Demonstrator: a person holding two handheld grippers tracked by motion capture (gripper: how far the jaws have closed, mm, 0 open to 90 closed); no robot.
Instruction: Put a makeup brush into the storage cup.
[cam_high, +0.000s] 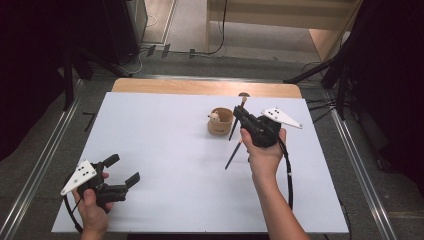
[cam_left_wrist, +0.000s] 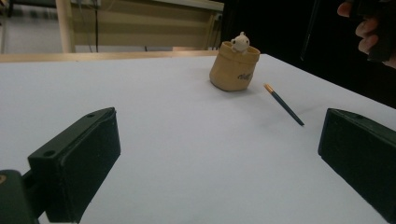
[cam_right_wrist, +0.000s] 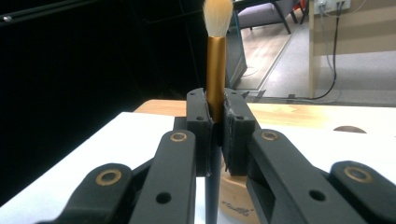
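We take the tan holder pot (cam_high: 220, 121) as our landmark; it stands upright on the white table (cam_high: 165, 150), with a small pale figure (cam_high: 214, 117) at its rim.

Right gripper (cam_high: 242, 116): we find its jaws pressed together on a makeup brush (cam_high: 239, 116), pinching the gold ferrule (cam_right_wrist: 215, 74). The brush stands nearly upright just beside the pot, on the pot's right in the high view, with the pale bristle tuft (cam_right_wrist: 217, 16) above the pads and the dark handle hanging below them.

A second, thinner brush (cam_high: 233, 154) lies flat on the table in front of the pot, apart from it, its gold-banded end (cam_left_wrist: 268, 87) towards the pot.

Left gripper (cam_high: 121, 170): we find its jaws spread wide, with bare table between them. It sits well apart from the pot, towards the near left corner of the table, aimed in the pot's direction
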